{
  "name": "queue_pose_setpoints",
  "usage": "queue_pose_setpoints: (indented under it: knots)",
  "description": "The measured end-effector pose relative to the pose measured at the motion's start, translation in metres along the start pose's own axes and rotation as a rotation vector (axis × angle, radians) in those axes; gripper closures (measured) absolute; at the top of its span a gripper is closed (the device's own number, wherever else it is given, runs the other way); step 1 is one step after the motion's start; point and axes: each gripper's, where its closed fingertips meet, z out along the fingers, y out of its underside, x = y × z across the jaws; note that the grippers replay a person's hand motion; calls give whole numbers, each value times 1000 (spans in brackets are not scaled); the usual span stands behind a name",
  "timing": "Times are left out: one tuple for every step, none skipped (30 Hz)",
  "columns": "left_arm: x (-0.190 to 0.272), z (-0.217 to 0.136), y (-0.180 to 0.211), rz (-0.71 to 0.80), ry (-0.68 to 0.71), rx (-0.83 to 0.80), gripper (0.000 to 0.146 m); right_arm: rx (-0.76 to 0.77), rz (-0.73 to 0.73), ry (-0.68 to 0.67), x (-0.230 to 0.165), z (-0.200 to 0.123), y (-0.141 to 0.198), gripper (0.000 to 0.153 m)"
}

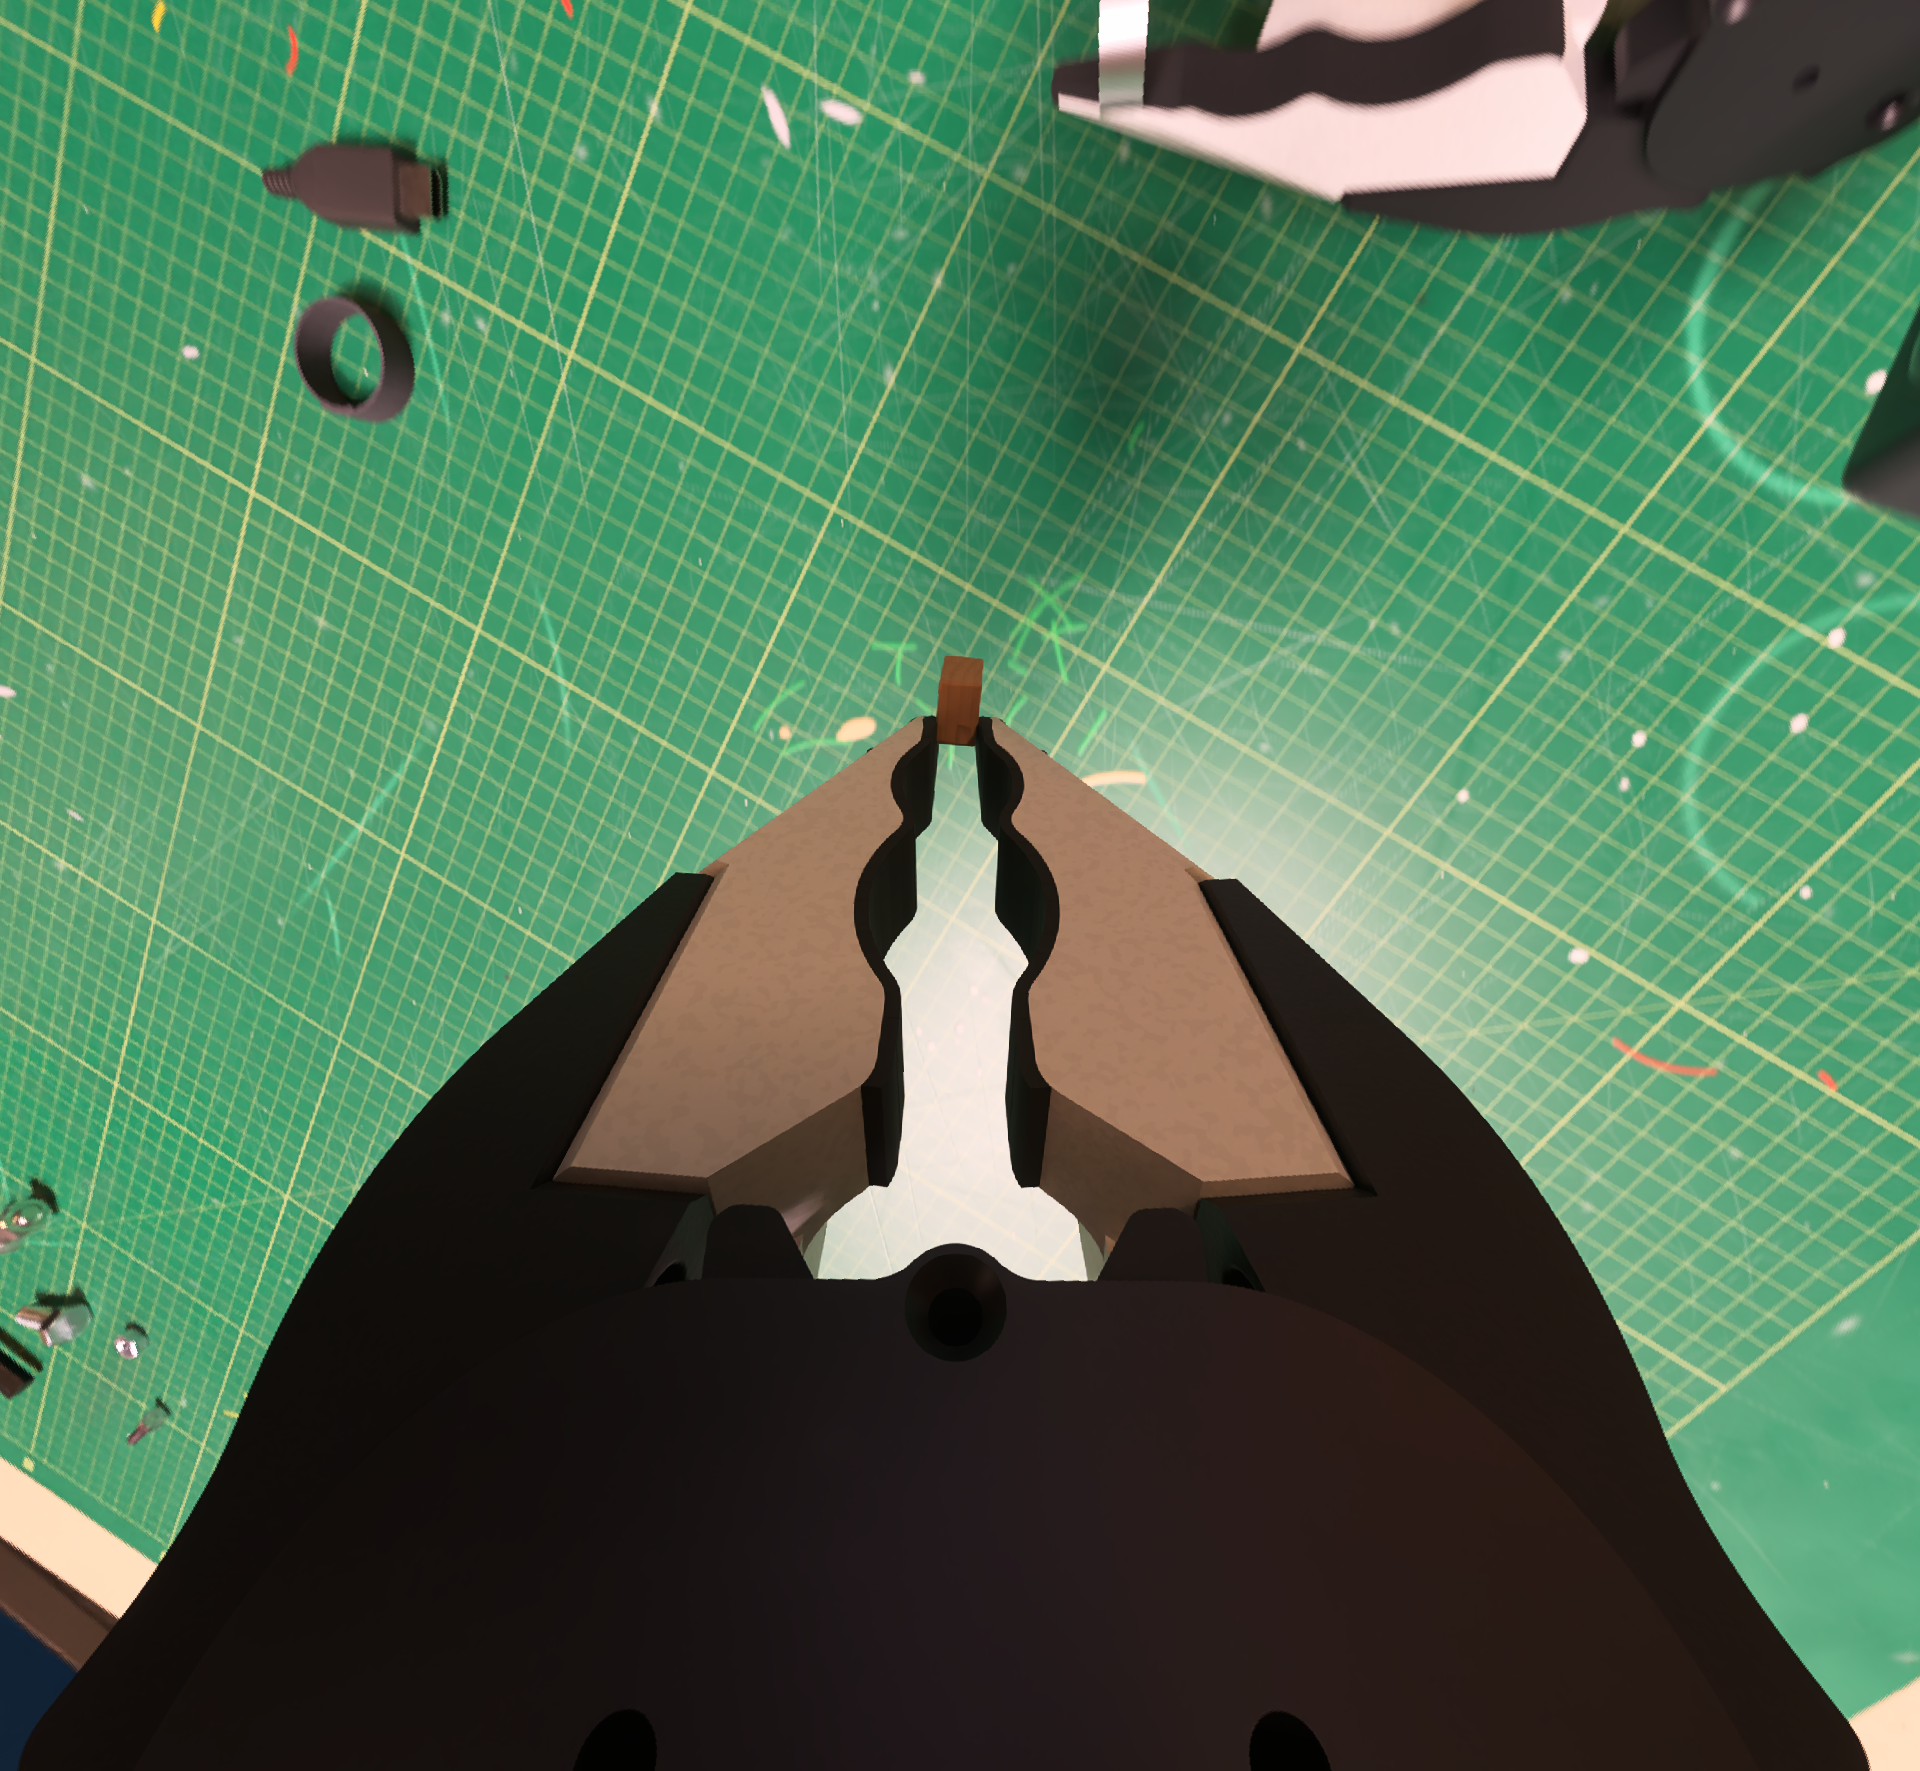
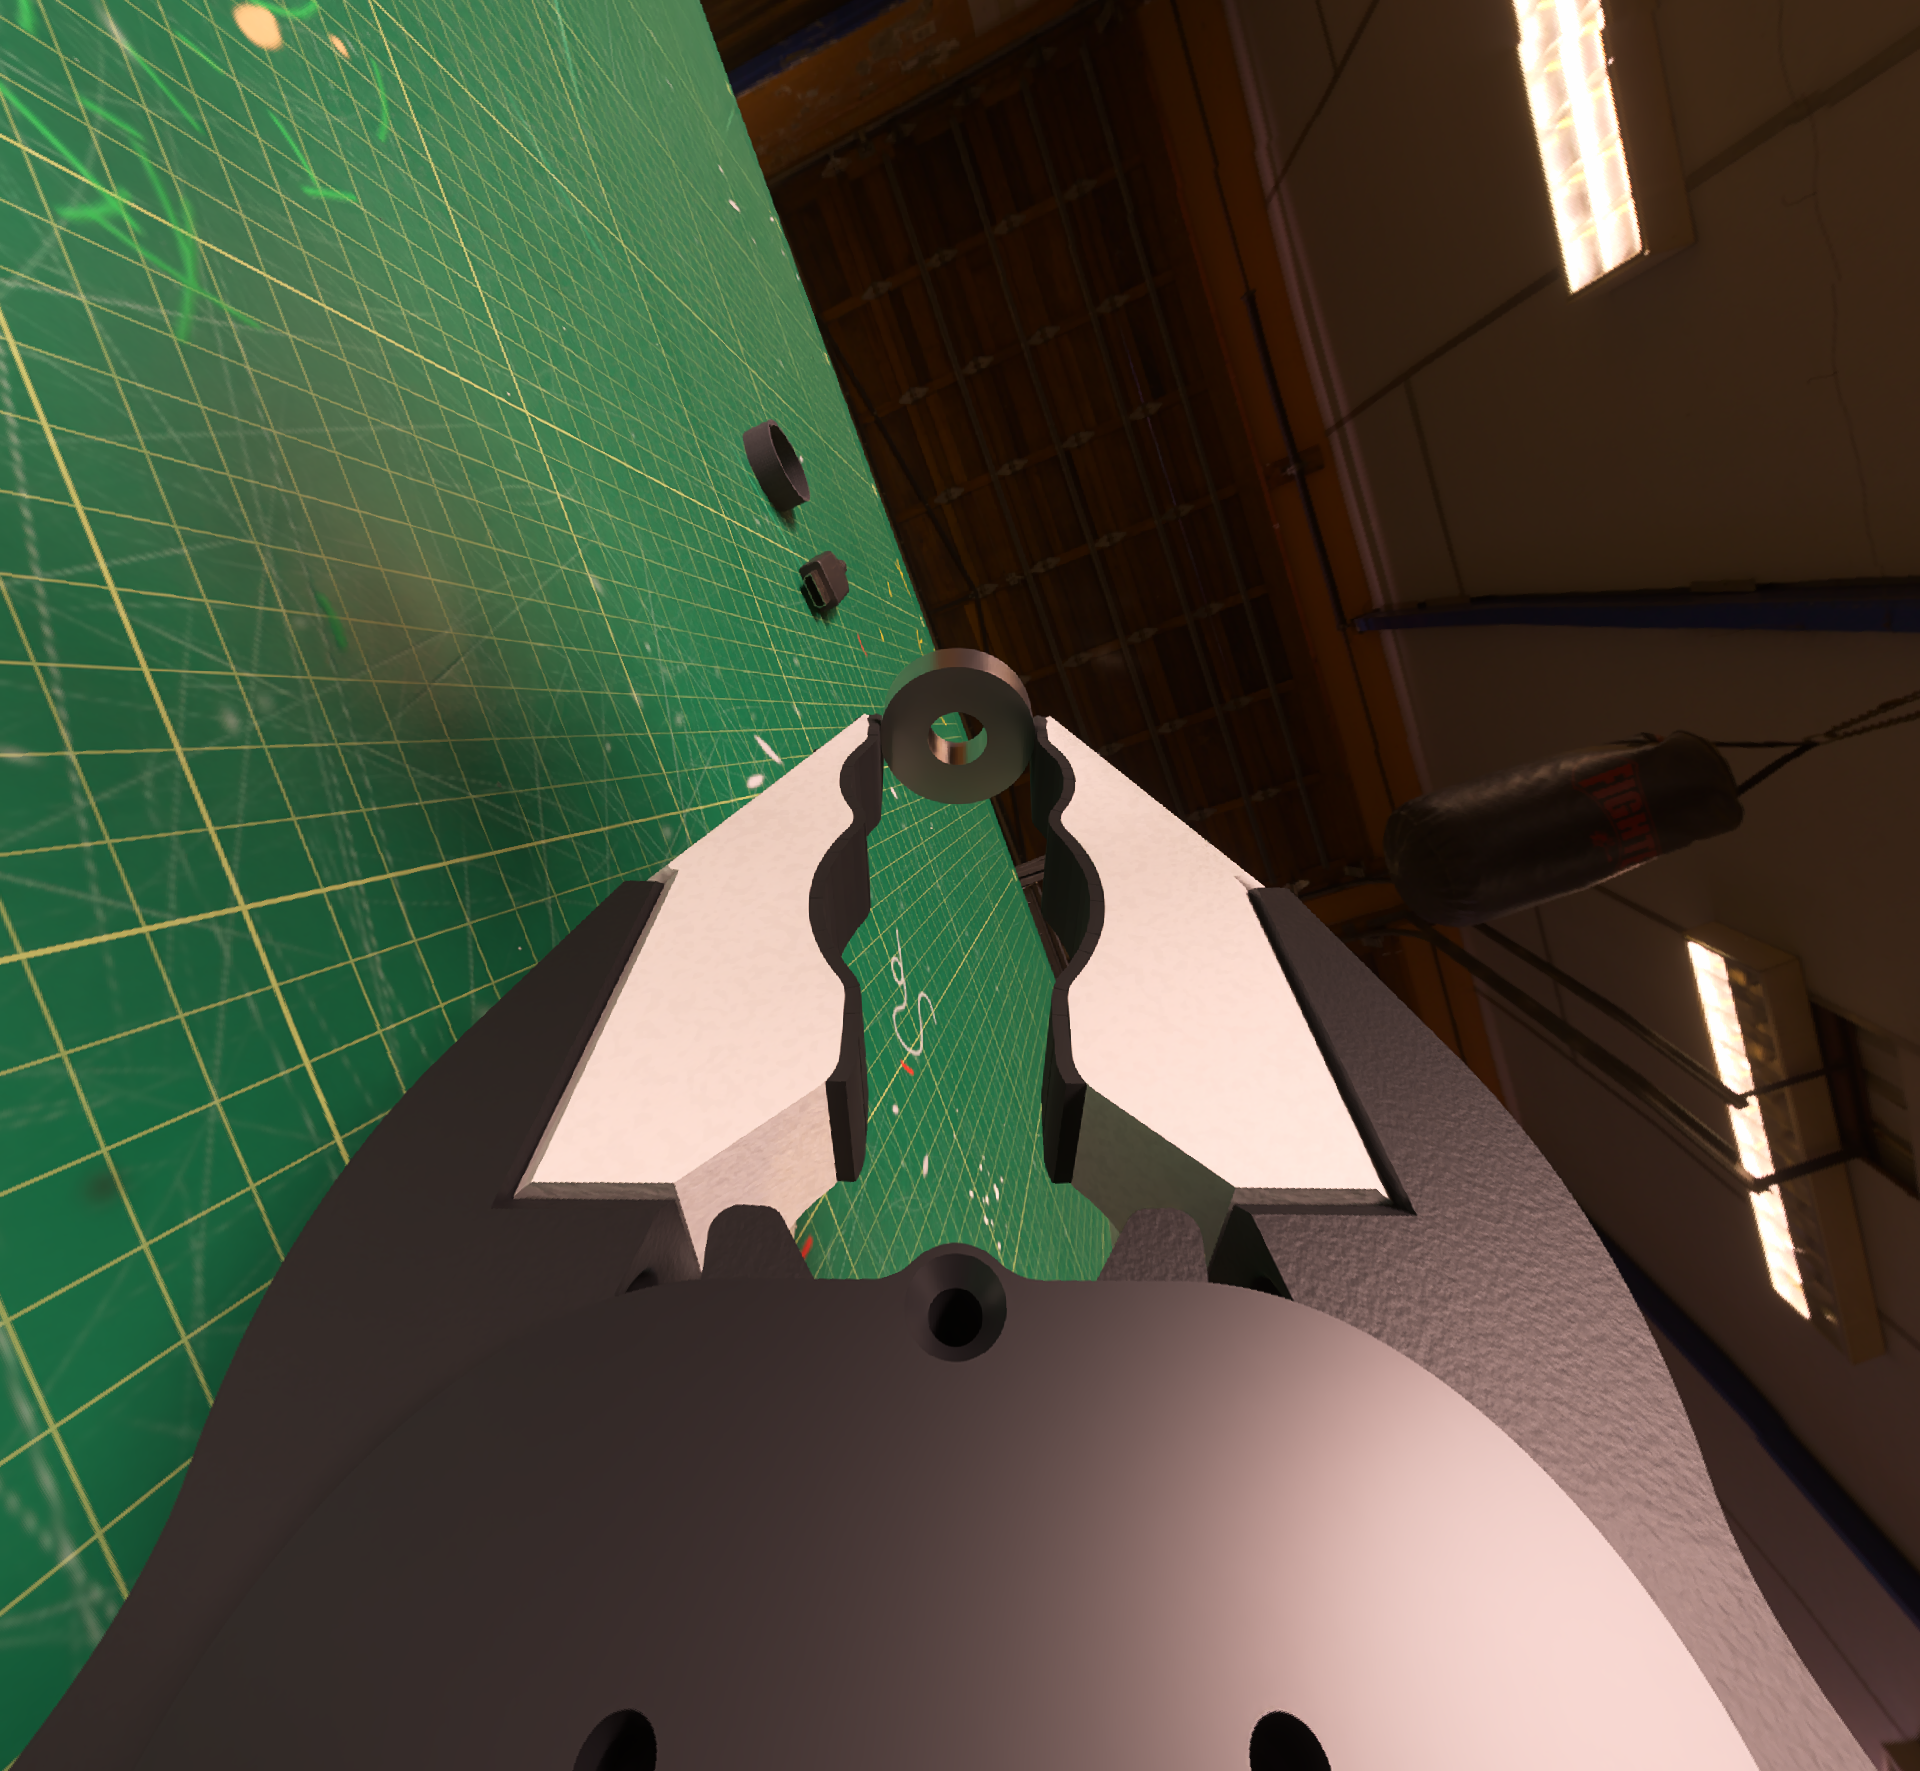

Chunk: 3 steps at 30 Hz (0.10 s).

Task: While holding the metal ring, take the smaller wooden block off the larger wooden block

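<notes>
While my right gripper (image 2: 958,734) pinches the metal ring (image 2: 957,726) by its rim above the bench (image 2: 312,578), left gripper (image 1: 957,734) nips the smaller wooden block (image 1: 958,698) w/ tips only: light, stiff, prob. slip-prone; I'd grip deeper. Larger block unseen.

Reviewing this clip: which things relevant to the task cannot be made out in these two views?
- Larger wooden block: in neither view; the left gripper may hide it.
- Smaller wooden block: left wrist view, lower end hidden between the jaws.
- Metal ring: left wrist view, mostly covered by the right gripper; plain in the right wrist view.
- Small hardware: left wrist view, too small, cut by the edge.
</notes>
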Motion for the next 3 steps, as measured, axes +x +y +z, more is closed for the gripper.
queue_pose_setpoints:
  knots:
    - [0, 3, -7, 0, -2, 6, 139, 4, -5, 2, 0, 0, -1, 125]
    - [1, 5, -13, 0, 2, 13, 139, 7, -10, 3, -1, 0, -2, 125]
    - [2, 7, -19, 1, 6, 18, 139, 8, -16, 2, -1, -1, -2, 125]
